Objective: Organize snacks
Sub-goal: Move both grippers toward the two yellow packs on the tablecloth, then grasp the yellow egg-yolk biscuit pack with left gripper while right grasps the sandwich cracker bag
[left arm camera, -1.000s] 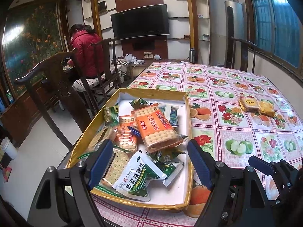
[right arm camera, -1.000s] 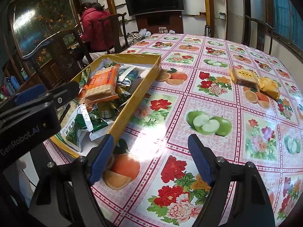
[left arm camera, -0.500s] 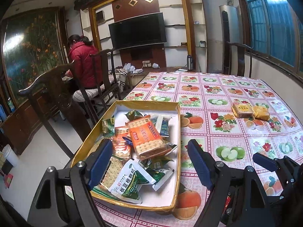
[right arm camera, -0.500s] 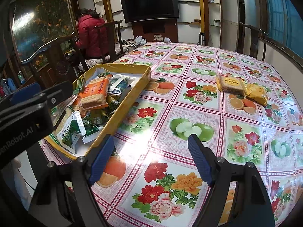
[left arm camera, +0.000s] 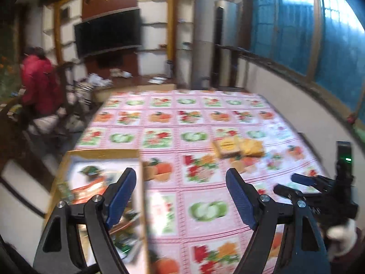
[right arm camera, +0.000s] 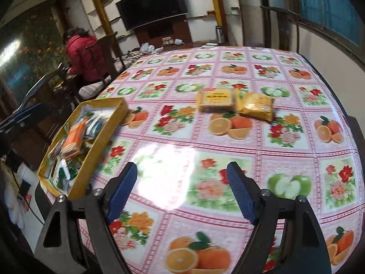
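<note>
Two yellow snack packets (right arm camera: pixel 236 102) on the table, one snack box (right arm camera: pixel 100 134).

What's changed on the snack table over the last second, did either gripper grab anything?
Neither grabbed anything. Both views swung away from the yellow box toward the two yellow snack packs lying on the fruit-print tablecloth, which now look nearer. The left gripper and right gripper stayed open and empty. The box, its snacks and the two packs stayed put.
</note>
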`<act>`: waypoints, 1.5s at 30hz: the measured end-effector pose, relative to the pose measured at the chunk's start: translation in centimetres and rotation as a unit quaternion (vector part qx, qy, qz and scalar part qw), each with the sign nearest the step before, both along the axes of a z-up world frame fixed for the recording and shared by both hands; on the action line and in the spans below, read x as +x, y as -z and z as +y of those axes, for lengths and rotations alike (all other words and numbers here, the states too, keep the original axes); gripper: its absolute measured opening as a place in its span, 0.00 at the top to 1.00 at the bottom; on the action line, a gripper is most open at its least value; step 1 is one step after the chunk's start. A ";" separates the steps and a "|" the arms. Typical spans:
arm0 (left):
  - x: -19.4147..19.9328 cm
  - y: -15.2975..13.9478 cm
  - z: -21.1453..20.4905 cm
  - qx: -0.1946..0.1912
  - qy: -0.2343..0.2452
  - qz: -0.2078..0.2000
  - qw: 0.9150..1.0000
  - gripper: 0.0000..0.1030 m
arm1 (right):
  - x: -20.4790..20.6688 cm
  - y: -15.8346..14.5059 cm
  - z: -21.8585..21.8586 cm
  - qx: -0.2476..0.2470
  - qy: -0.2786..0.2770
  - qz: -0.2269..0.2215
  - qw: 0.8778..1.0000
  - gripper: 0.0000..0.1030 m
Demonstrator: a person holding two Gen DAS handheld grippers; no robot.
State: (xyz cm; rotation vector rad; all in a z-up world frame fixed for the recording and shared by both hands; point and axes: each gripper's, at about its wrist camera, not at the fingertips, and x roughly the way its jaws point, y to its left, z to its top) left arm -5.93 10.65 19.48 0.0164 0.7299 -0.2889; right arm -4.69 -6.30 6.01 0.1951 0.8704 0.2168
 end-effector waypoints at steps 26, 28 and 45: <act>24.8 15.2 -11.5 -0.124 0.011 0.183 0.975 0.21 | 19.6 8.5 -8.8 0.014 0.136 0.119 0.984 0.21; 25.4 15.9 -12.7 -0.107 0.026 0.190 0.976 0.21 | 19.5 8.5 -8.1 -0.011 0.121 0.120 0.985 0.31; 15.0 16.5 -18.1 0.035 0.232 0.199 0.952 0.34 | 8.7 8.5 -9.2 -0.036 0.044 0.118 0.991 0.37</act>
